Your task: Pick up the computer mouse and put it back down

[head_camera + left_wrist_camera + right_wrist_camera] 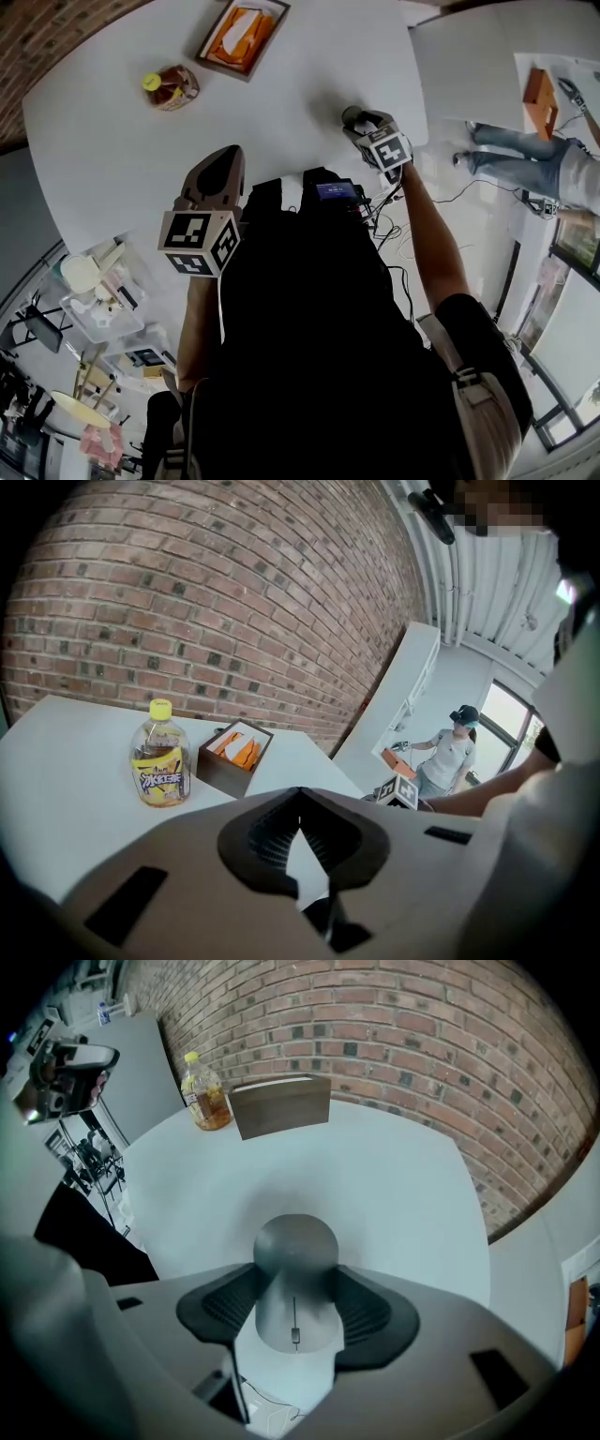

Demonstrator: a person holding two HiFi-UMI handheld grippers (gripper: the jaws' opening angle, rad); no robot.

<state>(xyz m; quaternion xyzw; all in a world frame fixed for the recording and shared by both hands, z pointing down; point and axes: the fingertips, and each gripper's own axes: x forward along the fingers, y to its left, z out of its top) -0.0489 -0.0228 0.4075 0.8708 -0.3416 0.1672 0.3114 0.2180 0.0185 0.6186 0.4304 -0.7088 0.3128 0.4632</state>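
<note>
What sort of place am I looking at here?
Probably a lab or studio workspace: a red brick wall, a large white table, and a second person working at another white table.

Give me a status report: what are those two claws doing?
Left gripper shut, empty. Right gripper clamped on rounded grey computer mouse, close to white table. Yellow-capped plastic bottle, brown box far off, nothing blocking.

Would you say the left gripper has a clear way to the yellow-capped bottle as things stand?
Probably yes. Only bare table lies between the left gripper and the bottle, and the wooden box stands beside it, out of the way. The gripper's jaws are together, so they would need opening first.
</note>
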